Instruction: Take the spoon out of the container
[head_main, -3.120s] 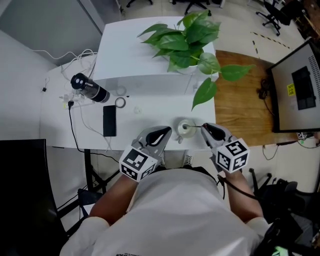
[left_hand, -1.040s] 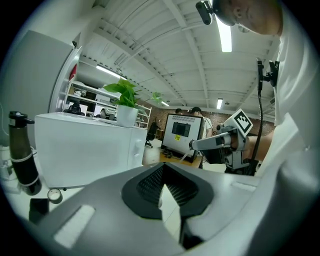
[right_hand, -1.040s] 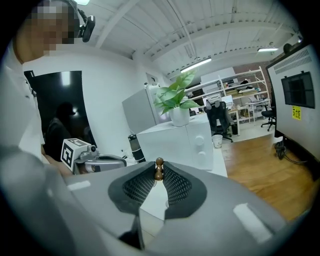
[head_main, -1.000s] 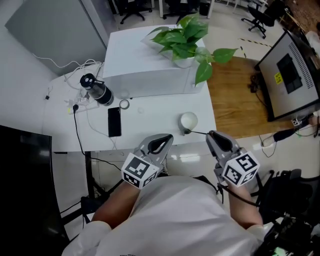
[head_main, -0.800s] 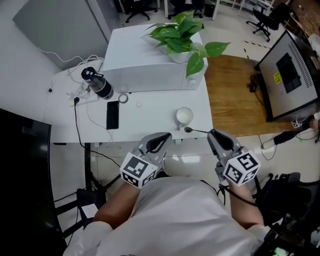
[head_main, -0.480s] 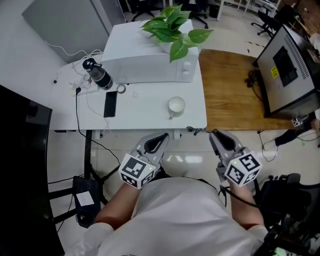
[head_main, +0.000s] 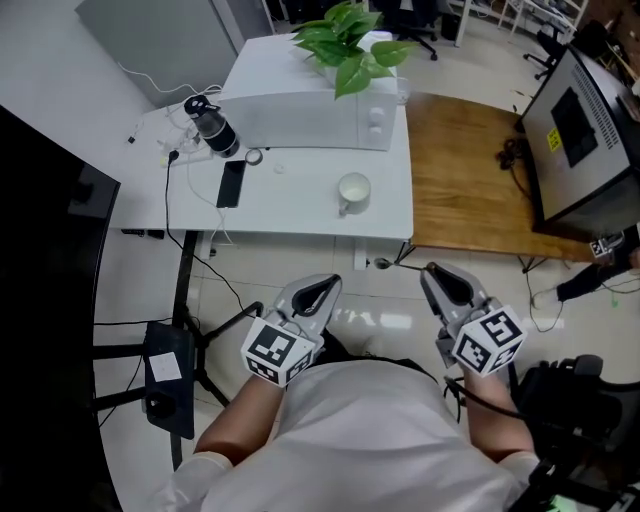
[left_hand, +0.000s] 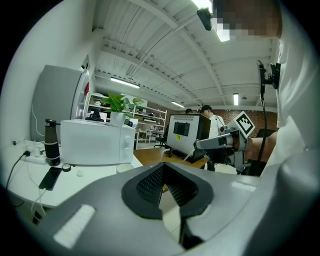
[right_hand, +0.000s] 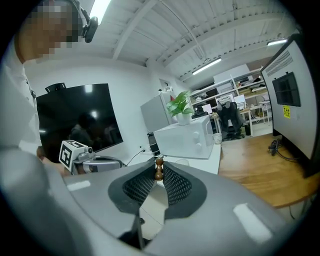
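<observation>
Two grippers sit close in front of the person's torso, over the tiled floor (head_main: 262, 262). The left gripper (head_main: 322, 288) has its jaws together with nothing between them. The right gripper (head_main: 437, 275) is clamped on the brown knobbed end of the spoon (head_main: 382, 264). I read the spoon as roughly level, its bowl pointing left and hanging off the table, just short of the near edge.

A strip of bare floor lies between both grippers and the white table (head_main: 290, 205). The cup (head_main: 353, 190) stands near the table's right edge, set back from the front edge, with bare tabletop all round it. The phone (head_main: 231, 184) lies well to its left. Past the right edge comes the wooden table (head_main: 470, 175).

Farther back the microwave (head_main: 310, 120) spans the rear, with the plant (head_main: 345, 45) on top and the bottle (head_main: 213, 127) at its left corner.
</observation>
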